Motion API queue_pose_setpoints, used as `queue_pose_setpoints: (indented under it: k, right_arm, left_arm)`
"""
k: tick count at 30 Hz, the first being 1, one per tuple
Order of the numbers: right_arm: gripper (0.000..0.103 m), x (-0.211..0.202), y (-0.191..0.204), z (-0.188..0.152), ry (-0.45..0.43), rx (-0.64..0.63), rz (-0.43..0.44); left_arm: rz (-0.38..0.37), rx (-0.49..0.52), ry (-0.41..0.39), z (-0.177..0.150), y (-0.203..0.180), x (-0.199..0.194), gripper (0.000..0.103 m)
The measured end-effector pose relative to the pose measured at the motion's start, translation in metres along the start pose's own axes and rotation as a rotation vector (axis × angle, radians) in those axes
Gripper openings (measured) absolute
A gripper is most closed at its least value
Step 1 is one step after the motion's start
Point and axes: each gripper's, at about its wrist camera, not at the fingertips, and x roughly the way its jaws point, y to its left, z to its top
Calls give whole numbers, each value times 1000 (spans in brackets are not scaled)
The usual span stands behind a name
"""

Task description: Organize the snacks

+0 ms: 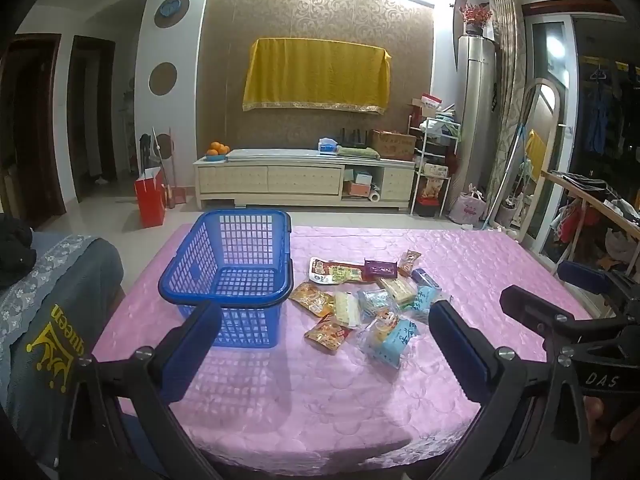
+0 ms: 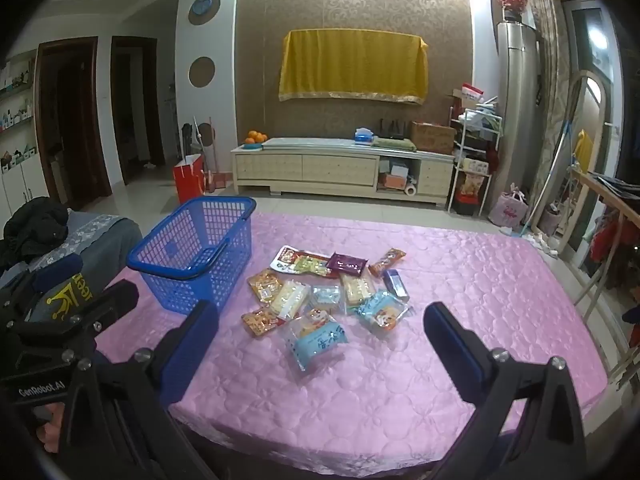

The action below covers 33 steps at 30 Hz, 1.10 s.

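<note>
A blue plastic basket [image 1: 228,276] [image 2: 192,252] stands empty on the left part of the pink quilted table [image 1: 320,400] [image 2: 460,320]. To its right lie several snack packets in a loose pile [image 1: 360,300] [image 2: 320,296]: orange ones, pale ones, a purple bar [image 1: 380,269] [image 2: 347,263] and a light blue packet [image 1: 392,340] [image 2: 318,340] nearest me. My left gripper [image 1: 326,318] hangs open above the near table, basket ahead left. My right gripper [image 2: 320,318] is open too, with nothing between its fingers, just short of the pile.
A grey cushioned seat with a yellow crown print [image 1: 56,336] [image 2: 72,292] stands left of the table. Beyond the far edge are tiled floor, a red bag [image 1: 150,198] and a low cabinet [image 1: 304,178]. A wooden rack [image 2: 600,216] stands at the right.
</note>
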Motion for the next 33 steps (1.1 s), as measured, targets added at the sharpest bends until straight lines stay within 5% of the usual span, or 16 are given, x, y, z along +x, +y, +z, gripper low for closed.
queue_pose_setpoints:
  k: [33]
  right_arm:
    - [103, -2, 1, -6, 20, 11, 14]
  left_arm:
    - [3, -5, -2, 3, 7, -5, 103]
